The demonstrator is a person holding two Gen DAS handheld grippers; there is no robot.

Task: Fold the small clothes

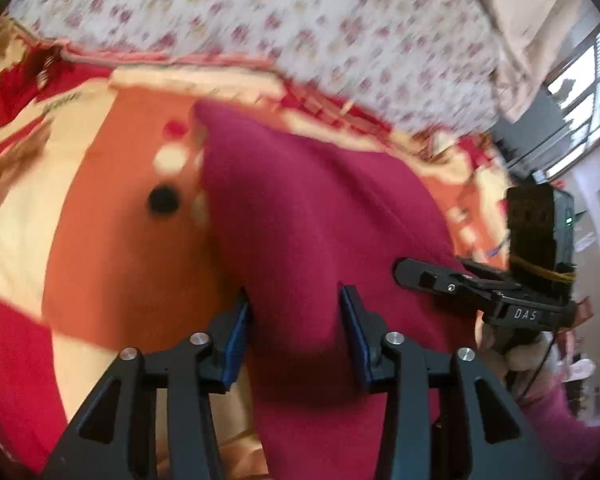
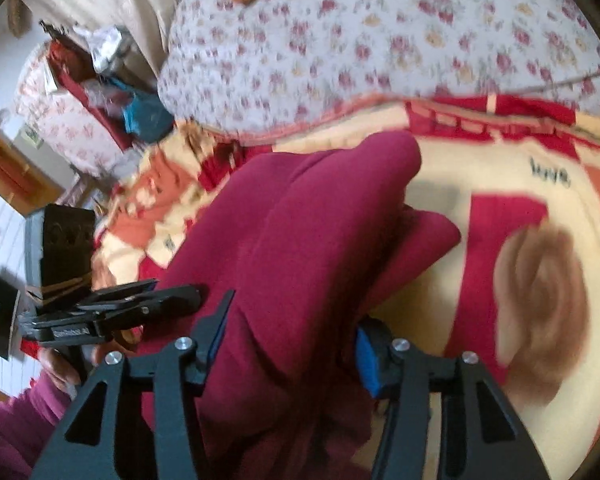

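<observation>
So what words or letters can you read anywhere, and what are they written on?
"DAS": white letters on the black body of the right claw, seen from the left wrist view.
"love": dark script on the cream patch of the blanket, blurred, so unsure.
White label on the left claw: too blurred to read.

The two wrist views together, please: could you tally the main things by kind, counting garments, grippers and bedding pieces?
Garments: 1, the magenta garment, bunched between both sets of jaws.
Grippers: 2, the left gripper and the right gripper.
Bedding pieces: 2, the red and cream blanket and the floral quilt.
Total: 5
</observation>
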